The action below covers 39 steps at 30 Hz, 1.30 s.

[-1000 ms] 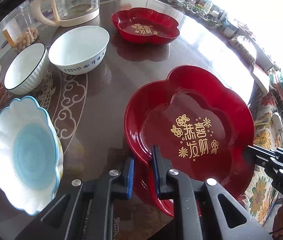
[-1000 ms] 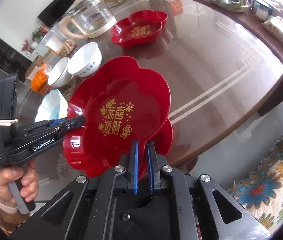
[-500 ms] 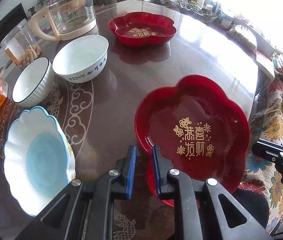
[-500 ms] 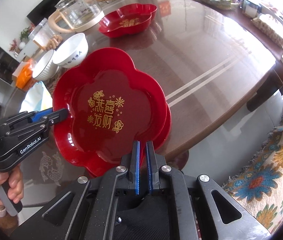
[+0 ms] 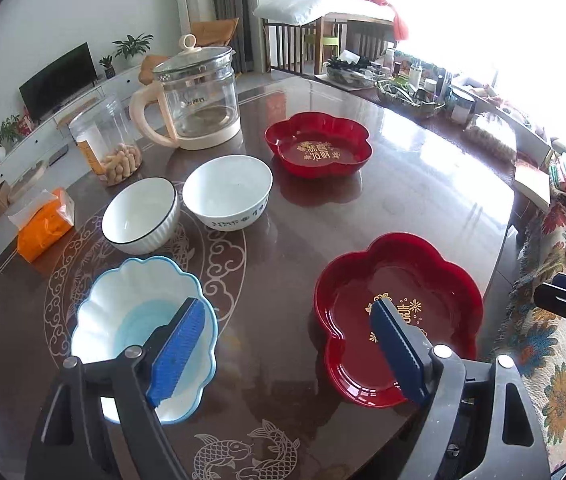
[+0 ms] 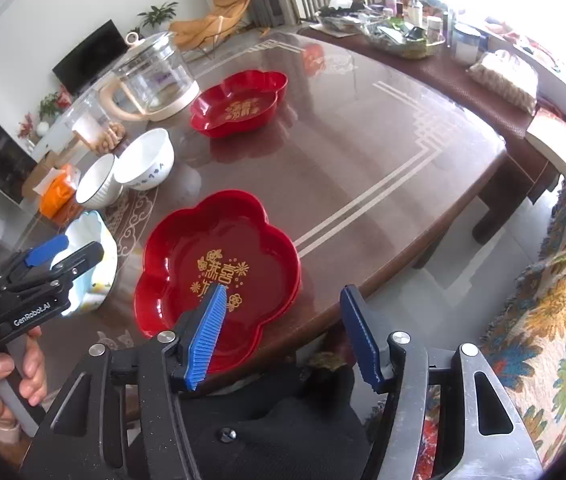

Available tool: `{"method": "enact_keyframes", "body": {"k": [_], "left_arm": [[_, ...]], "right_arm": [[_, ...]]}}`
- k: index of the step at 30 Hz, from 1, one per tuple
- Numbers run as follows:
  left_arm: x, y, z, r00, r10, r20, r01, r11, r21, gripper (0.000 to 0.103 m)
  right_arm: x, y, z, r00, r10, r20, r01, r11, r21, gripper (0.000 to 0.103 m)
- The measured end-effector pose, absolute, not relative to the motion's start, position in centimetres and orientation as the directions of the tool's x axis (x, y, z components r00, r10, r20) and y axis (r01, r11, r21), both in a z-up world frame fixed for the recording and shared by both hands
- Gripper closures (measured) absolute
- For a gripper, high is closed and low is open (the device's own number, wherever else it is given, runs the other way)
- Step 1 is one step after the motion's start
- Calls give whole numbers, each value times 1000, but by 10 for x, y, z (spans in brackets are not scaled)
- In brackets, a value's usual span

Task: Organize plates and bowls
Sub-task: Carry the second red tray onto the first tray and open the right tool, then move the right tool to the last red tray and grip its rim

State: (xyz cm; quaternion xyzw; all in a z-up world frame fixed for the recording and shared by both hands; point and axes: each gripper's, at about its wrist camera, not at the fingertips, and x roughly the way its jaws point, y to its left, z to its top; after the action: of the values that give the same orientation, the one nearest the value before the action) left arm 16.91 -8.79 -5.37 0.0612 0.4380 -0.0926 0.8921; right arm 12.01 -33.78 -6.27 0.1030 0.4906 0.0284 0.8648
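Observation:
A red flower-shaped plate [image 5: 435,280] with gold lettering lies on another like it near the table's front edge [image 6: 243,236]. My left gripper [image 5: 287,308] hovers above the table between that stack and a blue scalloped bowl [image 5: 123,320]; its jaws are opening with nothing between them. My right gripper [image 6: 283,292] hangs over the stack's near rim and the table's edge, jaws opening too and empty. A second red plate [image 5: 319,148] sits further back. A white bowl [image 5: 227,190] and a black-rimmed ribbed bowl [image 5: 139,212] stand side by side.
A glass kettle [image 5: 195,96], a clear jar of peanuts [image 5: 107,148] and an orange tissue pack [image 5: 43,224] stand along the table's left and back. Bottles and trays [image 5: 403,88] crowd the far edge. A floral sofa cover [image 6: 543,320] lies to the right of the table.
Both grippers were shut on the near red plate's rim; both have let go, opened wide and drawn up and back. The plate now rests on the table.

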Motion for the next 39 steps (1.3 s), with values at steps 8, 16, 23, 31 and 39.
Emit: {"method": "enact_keyframes", "body": {"k": [8, 16, 23, 31, 39], "left_arm": [[139, -90, -17, 705, -59, -707, 167, 982, 85, 10], [127, -92, 4, 759, -23, -651, 140, 982, 128, 10], [119, -95, 10, 782, -11, -624, 132, 980, 147, 9], [125, -90, 9, 754, -63, -654, 173, 979, 106, 9], [190, -71, 1, 612, -192, -767, 262, 965, -33, 10]], "right_arm": [[95, -340, -28, 659, -75, -748, 116, 993, 3, 30], [79, -335, -1, 747, -140, -650, 119, 990, -76, 30], [73, -332, 6, 766, -136, -628, 102, 991, -90, 30], [71, -331, 10, 783, -95, -615, 74, 995, -61, 30], [102, -362, 59, 850, 181, -494, -123, 981, 147, 22]]}}
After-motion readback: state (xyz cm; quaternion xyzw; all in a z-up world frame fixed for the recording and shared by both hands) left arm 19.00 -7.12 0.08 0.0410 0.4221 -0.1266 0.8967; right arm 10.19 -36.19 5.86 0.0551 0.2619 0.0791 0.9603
